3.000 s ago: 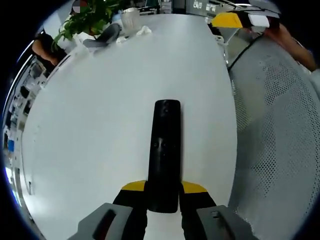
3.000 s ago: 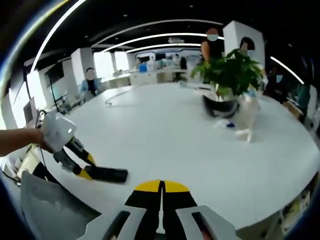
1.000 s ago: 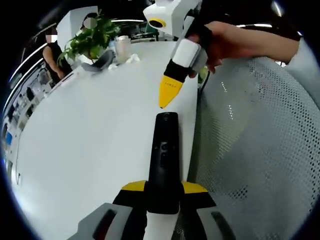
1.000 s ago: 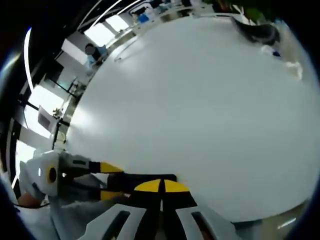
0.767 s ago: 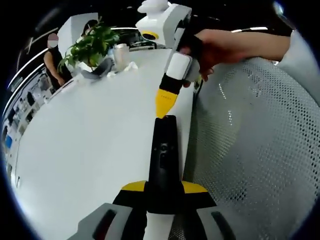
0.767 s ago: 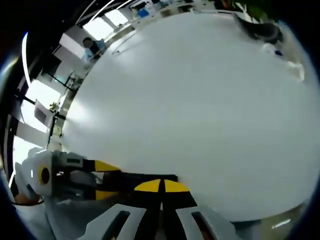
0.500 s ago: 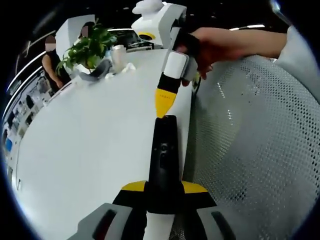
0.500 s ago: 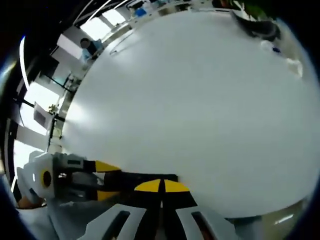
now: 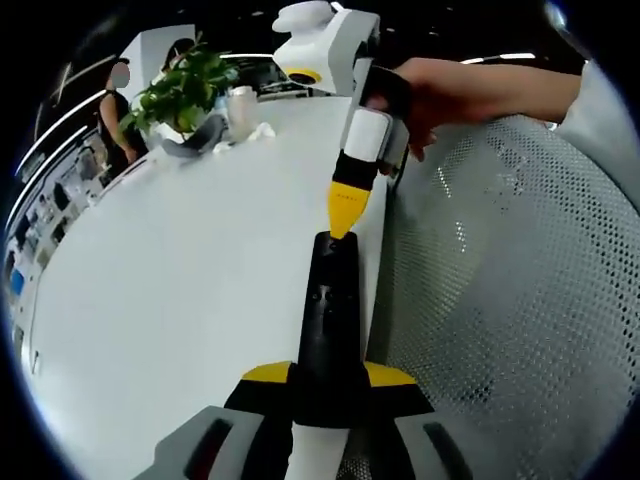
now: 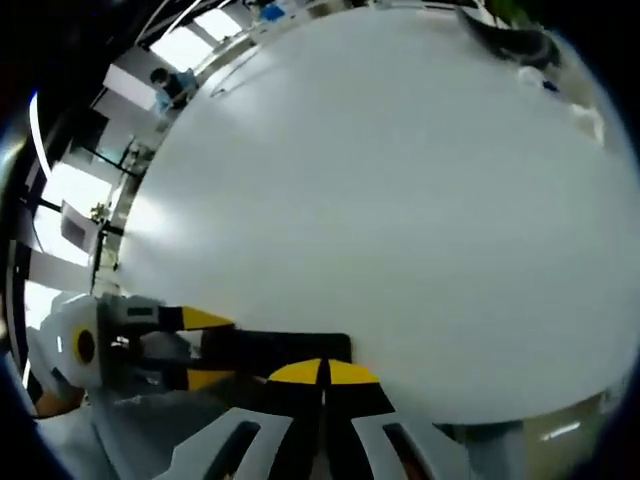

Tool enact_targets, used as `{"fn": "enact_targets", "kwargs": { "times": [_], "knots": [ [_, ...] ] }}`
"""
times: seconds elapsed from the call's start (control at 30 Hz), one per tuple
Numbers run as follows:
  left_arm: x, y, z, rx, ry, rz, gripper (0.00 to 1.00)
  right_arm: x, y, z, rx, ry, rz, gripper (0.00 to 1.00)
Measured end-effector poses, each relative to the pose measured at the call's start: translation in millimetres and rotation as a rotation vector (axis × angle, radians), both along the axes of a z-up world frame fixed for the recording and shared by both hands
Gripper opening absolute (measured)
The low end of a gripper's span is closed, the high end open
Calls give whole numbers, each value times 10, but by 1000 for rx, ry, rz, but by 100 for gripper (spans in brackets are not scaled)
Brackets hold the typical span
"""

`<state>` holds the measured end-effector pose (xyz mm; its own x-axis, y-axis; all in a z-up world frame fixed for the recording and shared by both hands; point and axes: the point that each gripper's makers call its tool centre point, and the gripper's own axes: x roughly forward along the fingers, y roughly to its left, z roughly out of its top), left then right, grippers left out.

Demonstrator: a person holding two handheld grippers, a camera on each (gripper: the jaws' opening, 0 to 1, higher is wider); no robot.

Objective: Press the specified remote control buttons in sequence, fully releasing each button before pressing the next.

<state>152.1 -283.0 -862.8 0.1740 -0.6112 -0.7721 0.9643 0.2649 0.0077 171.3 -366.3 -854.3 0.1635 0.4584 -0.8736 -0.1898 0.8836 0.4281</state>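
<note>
Two claws meet remote.

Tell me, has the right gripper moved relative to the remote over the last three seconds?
Yes. In the left gripper view the right gripper came down from far beyond the remote to its far end, yellow tips at the top edge.

Your remote is black; both grippers' jaw tips are yellow; table plain white; chair mesh grey, perforated.
</note>
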Motion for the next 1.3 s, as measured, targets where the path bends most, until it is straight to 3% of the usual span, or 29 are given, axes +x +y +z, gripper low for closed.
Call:
{"fn": "enact_targets", "kwargs": {
  "times": [0.23,0.33,0.5,0.67,1.03,1.3],
  "knots": [
    [-2,-2,-2,-10,-4,-15,24,18,-21,0,3,3,-11,0],
    [1,-1,-1,-13,-1,-16,24,58,-37,9,-19,-27,-4,0],
    [0,-2,2,-12,0,-16,24,58,-52,-3,6,-8,-28,0],
    [2,2,0,-13,1,-15,24,46,-24,3,-22,-37,17,0],
    [5,4,-1,-19,2,-17,24,75,-27,5,19,-22,9,0],
    [2,4,2,-21,2,-17,24,78,-39,9,62,1,-43,0]
  ]
}}
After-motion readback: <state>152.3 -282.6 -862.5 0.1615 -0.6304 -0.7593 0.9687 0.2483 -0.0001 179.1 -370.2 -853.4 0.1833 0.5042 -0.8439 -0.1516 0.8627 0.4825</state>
